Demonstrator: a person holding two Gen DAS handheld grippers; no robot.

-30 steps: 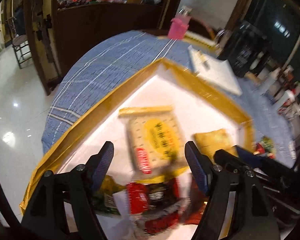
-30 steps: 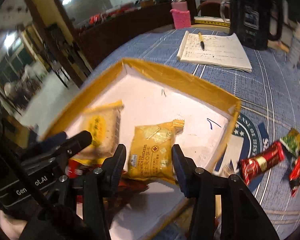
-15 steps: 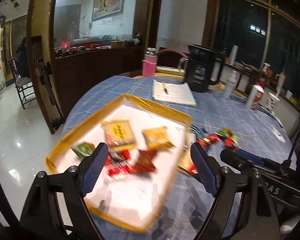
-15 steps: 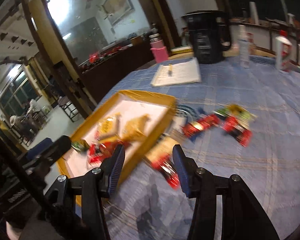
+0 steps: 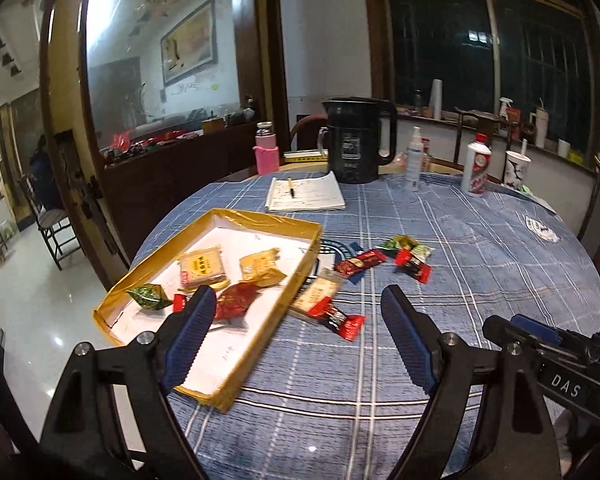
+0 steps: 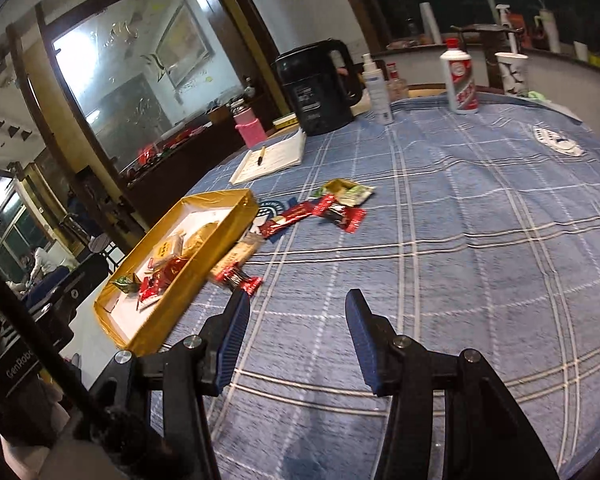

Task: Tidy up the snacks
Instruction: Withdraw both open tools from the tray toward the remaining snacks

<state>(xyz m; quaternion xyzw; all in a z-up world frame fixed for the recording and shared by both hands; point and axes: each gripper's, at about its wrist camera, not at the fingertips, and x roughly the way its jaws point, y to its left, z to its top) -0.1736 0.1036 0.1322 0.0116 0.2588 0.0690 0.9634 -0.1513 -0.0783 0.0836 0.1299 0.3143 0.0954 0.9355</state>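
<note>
A shallow gold-rimmed tray (image 5: 260, 218) lies at the left of the blue checked table. Inside it are two yellow cracker packs (image 5: 202, 268), a green packet (image 5: 148, 296) and a red one (image 5: 236, 304). Beside the tray's right wall lie a pale cracker pack (image 5: 318, 294) and a red bar (image 5: 342, 322). Farther right are more red bars (image 5: 360, 262) and green packets (image 5: 408, 246). My left gripper (image 5: 294, 296) hangs open above the tray's near corner, holding nothing. My right gripper (image 6: 297, 299) is open over bare cloth, short of the nearest red bar (image 6: 236, 276) and right of the tray (image 6: 220, 200).
At the table's far side stand a black kettle (image 5: 356, 140), a notebook with a pen (image 5: 306, 196), a pink bottle (image 5: 266, 152), a spray bottle (image 5: 414, 158), a white-and-red bottle (image 5: 478, 164) and a cup (image 5: 516, 168). Bare floor lies beyond the left table edge.
Both grippers have drawn back and risen from close over the tray, so the whole table now shows. The left jaws stand a little wider than before.
</note>
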